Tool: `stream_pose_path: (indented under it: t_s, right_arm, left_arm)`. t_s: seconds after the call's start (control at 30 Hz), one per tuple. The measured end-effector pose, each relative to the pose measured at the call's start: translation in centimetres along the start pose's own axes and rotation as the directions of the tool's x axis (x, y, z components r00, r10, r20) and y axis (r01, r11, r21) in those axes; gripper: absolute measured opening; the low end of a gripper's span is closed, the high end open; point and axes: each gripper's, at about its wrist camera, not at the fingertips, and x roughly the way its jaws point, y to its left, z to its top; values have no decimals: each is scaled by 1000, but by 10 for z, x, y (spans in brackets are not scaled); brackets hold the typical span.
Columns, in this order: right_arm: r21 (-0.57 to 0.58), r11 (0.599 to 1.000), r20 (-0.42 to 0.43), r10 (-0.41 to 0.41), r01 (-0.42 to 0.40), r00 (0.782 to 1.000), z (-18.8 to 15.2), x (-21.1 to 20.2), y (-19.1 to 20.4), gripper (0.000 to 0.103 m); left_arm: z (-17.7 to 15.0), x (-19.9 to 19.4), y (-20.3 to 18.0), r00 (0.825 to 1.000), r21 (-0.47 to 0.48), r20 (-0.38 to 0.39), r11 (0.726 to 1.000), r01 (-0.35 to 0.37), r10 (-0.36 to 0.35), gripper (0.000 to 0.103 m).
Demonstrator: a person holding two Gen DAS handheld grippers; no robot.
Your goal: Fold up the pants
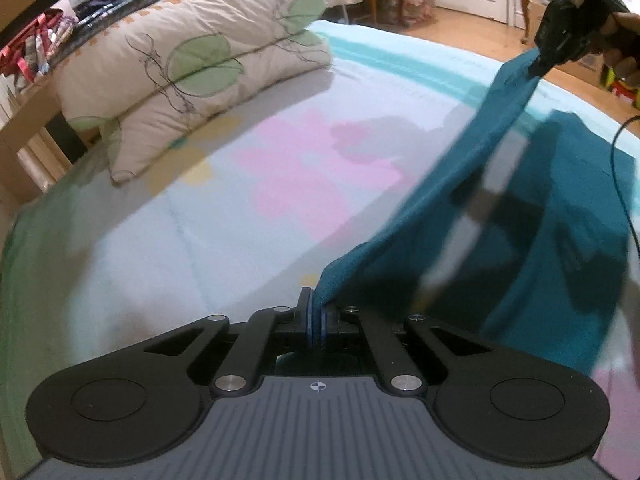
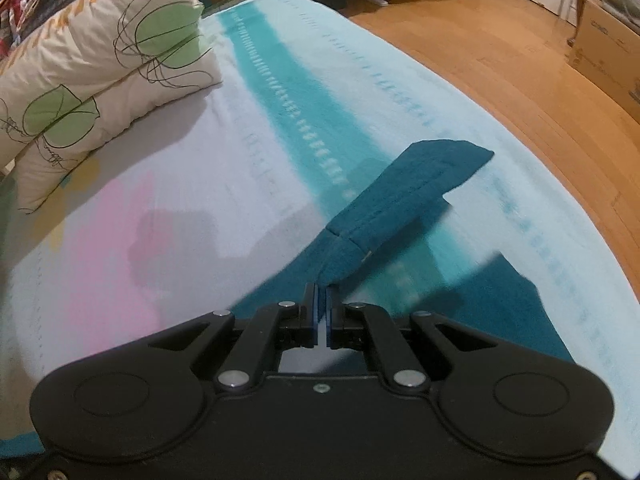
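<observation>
- While both grippers pinch cloth, the teal pants (image 1: 500,200) hang partly lifted above the bed (image 1: 200,240), stretched in a band from one tool to the other.
- In the left wrist view, the left gripper (image 1: 317,322) has its blue pads closed on a bunched edge of the pants, the fabric rising from between them toward the right.
- At the top right corner of that view, the right gripper (image 1: 538,67) clamps the far end of the same raised band, with a person's hand (image 1: 624,44) around its body.
- In the right wrist view, the right gripper (image 2: 322,312) is closed tight on a seamed, hemmed strip of the pants (image 2: 400,200), which runs away from its pads toward the bed's right edge.
- More of the pants lies flat on the bed's patterned sheet, near the right edge, below the lifted part.
- A folded quilt (image 1: 192,68) with green leaf shapes sits at the bed's far left corner, well apart from the pants.
- Wooden floor (image 2: 500,60) shows beyond the right edge of the bed, with a cardboard box (image 2: 608,60) standing on it.
- Parts of the fabric are motion-blurred.
</observation>
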Motion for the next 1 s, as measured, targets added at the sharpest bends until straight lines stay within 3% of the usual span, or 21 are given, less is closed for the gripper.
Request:
stream_pose_path:
  t_s: [0.2,0.47,0.7,0.73,0.83,0.9,0.97,1.0]
  right_arm:
    - [57,998,2,23,-23,1000,-37,-35,-33,7]
    - [-2,999,15,46,-46,999,-88,-47,-64,8]
    - [-112,994,-161,-29,11,987,-116,-16,-90,11]
    - [-126,992,-193,-41,17,980,-118,-11,-93,19]
    - [-109,994,-244,-26,-1,969,-116,-13,-110,20]
    - [-67,997,-221,25,-41,975,-106,-27,-127,24]
    - [-32,998,-165,41,-47,985,-92,-39,-145,43]
    - [-20,999,-139,42,-45,989,-84,-42,-154,45]
  left_arm:
    - [-26,-28,-35,999,-25,-41,1000,14,-15,3]
    - [-66,-49,-93,992,-30,-97,995,-90,87,3]
    - [-85,-28,-143,968,114,-215,988,-105,128,3]
    - [-86,-24,-147,964,129,-230,986,-103,131,4]
    - [-88,-9,-151,950,151,-277,983,-105,144,4]
    - [-90,-4,-152,944,153,-300,984,-97,139,4]
    - [-89,2,-151,936,156,-318,982,-108,153,4]
    - [-88,4,-148,933,153,-323,982,-115,159,4]
